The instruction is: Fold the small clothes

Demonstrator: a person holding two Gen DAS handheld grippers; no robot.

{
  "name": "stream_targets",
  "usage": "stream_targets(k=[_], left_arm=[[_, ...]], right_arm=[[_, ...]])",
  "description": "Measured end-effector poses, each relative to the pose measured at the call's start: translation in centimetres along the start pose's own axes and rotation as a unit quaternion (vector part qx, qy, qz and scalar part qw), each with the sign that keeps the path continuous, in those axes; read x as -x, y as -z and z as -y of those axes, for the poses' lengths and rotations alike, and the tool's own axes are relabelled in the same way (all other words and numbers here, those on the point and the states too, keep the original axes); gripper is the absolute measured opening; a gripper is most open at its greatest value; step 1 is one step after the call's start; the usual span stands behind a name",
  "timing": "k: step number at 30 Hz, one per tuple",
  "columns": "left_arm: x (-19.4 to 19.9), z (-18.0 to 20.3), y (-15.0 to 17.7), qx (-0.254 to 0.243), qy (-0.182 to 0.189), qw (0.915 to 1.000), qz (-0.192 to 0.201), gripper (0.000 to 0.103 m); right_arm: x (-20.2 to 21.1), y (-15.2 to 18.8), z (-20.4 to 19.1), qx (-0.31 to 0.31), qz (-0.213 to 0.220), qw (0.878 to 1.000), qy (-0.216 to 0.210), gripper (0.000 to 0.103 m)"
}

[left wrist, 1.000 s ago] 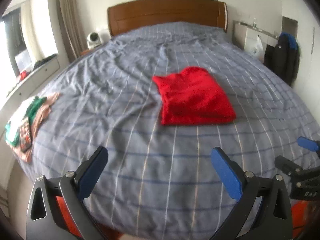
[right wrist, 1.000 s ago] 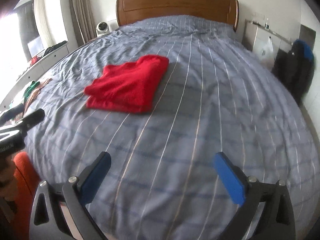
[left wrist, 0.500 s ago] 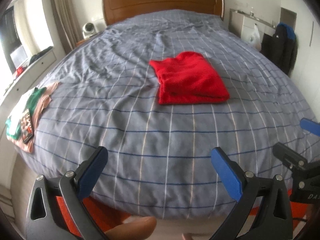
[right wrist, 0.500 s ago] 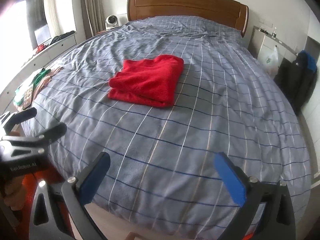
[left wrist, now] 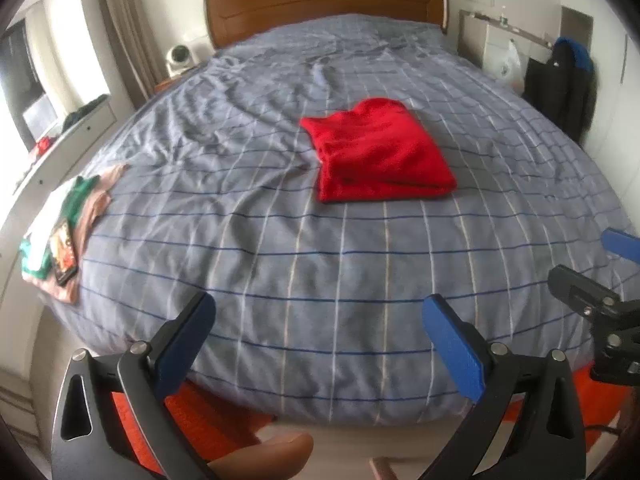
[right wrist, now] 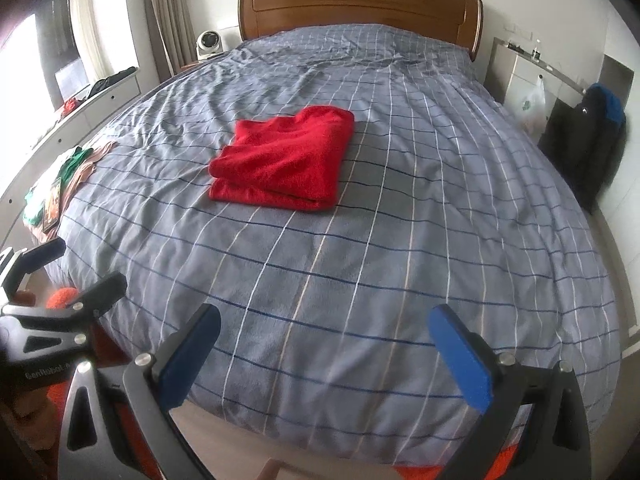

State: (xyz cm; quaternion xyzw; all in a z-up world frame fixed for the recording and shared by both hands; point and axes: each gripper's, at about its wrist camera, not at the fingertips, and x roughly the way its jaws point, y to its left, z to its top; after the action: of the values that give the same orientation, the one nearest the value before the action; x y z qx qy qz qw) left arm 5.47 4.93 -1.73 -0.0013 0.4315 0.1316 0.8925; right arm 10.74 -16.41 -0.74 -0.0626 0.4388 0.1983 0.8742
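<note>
A red garment (left wrist: 380, 156) (right wrist: 284, 160) lies folded into a thick rectangle near the middle of the grey checked bed (left wrist: 280, 264) (right wrist: 400, 248). My left gripper (left wrist: 318, 324) hangs open over the foot of the bed, well short of the garment, nothing between its blue pads. My right gripper (right wrist: 324, 336) is open too, also back at the bed's foot edge and empty. Each gripper shows at the side of the other's view. A pile of other small clothes (left wrist: 68, 224) (right wrist: 56, 188) sits on the bed's left edge.
A wooden headboard (right wrist: 360, 4) closes the far end. A white shelf unit (left wrist: 52, 152) runs along the left, with a small fan (right wrist: 208, 42) beside the headboard. A dark jacket (right wrist: 588, 136) hangs at the right. Orange fabric (left wrist: 200, 408) and the person's foot (left wrist: 272, 452) show below the bed's foot.
Both grippers have drawn back from the bed toward its foot, so the red garment looks farther away and the floor edge has come into view. Both stayed open.
</note>
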Motion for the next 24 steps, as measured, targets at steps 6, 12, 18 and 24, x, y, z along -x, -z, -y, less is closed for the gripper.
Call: stream_targets(k=[6,12,18,24], left_arm=[[2.6,-0.5,-0.7,0.002,0.012,0.9997,0.022,0.103],[4.7,-0.9,-0.8,-0.007,0.018,0.9986,0.05,0.103],[5.2,-1.1,-0.8,-0.006,0.02,0.9984,0.052,0.103],[4.5,-1.0,-0.9,-0.004,0.015,0.9989,0.045,0.103]], right_arm=[[2.7,-0.4,-1.1,0.002,0.011,0.999,-0.043,0.102],[5.2,-0.4,-1.6,0.013,0.03,0.998,-0.053,0.102],[5.3,-0.6,-1.7,0.016,0.033,0.999,-0.031,0.102],[5.0,-0.8,-1.7,0.022,0.036,0.999,0.012,0.102]])
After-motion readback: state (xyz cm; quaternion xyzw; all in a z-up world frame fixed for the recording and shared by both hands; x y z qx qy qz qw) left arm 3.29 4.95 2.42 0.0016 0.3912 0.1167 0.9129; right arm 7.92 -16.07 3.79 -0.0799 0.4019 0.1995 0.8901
